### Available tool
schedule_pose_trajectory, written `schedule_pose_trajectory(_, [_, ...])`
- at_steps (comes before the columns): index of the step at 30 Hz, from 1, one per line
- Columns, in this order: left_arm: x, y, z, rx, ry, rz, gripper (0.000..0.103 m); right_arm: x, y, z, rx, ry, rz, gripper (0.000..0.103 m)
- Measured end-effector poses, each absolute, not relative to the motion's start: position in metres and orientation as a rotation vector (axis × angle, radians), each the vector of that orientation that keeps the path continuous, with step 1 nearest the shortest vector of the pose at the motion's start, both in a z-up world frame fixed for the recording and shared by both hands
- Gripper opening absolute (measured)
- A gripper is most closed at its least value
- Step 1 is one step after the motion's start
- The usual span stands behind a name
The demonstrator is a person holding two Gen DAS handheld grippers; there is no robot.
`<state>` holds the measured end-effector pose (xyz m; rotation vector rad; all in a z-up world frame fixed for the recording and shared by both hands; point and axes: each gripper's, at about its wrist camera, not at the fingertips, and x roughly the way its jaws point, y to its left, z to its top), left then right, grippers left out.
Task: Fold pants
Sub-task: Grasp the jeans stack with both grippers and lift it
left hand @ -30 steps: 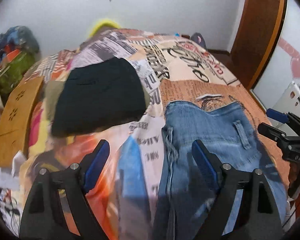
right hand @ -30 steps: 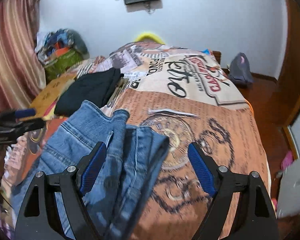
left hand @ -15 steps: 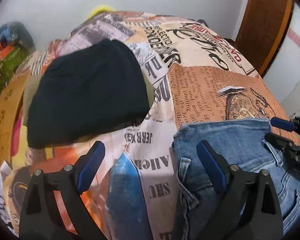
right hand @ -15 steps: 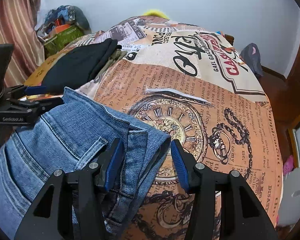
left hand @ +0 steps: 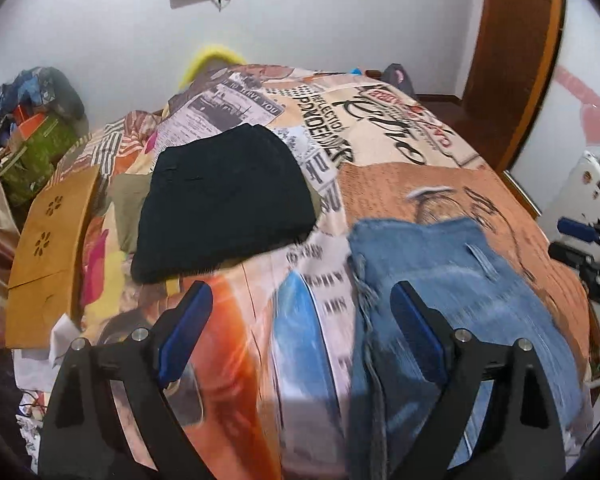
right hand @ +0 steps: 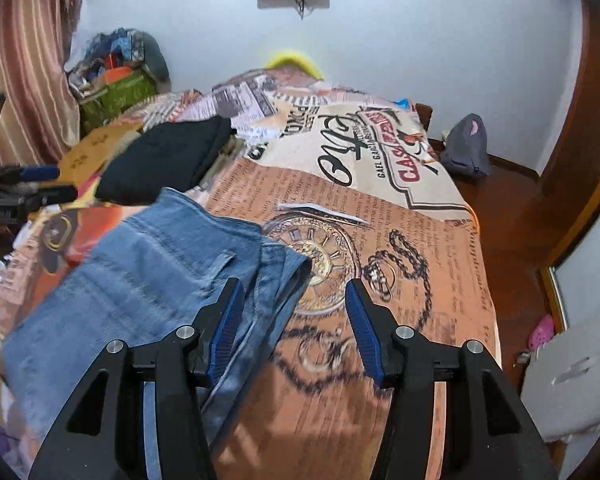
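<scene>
Folded blue jeans [left hand: 460, 280] [right hand: 140, 272] lie flat on the printed bedspread [left hand: 420, 184] [right hand: 380, 240]. My left gripper [left hand: 300, 292] hovers over the jeans' left edge with its jaws wide and closing slightly. Its pads press on nothing. My right gripper [right hand: 293, 286] hangs above the jeans' right corner, jaws half apart and opening, with the denim corner below the gap and not pinched. Each gripper shows at the edge of the other's view, the right gripper [left hand: 580, 240] and the left gripper [right hand: 32, 184]. A folded black garment [left hand: 228, 200] [right hand: 168, 160] lies farther up the bed.
A tan wooden board [left hand: 48, 240] leans at the bed's left side, with a green bag and clutter [left hand: 32, 148] behind it. A striped curtain [right hand: 24, 80] hangs on the left. On the right are a grey bag [right hand: 466, 148] on the wooden floor and a white appliance [right hand: 572, 392].
Half a second ago both grippers were pushed forward, low over the jeans' far edge; both have since drawn back and up. The right jaws are narrower than a second ago.
</scene>
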<state>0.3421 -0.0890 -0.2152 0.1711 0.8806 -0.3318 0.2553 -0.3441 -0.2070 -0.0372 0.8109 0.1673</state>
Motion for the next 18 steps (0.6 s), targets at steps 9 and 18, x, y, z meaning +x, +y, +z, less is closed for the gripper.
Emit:
schedule_pose_trajectory(9, [0.263, -0.088, -0.212, 0.156, 0.85, -0.415, 0.1, 0.193, -0.331, -0.192, 0.022, 0.785, 0.157, 0.08])
schedule_pose_trajectory(18, [0.252, -0.093, -0.244, 0.083, 0.962, -0.474, 0.1, 0.181, -0.32, -0.215, 0.109, 0.889, 0.185, 0.082])
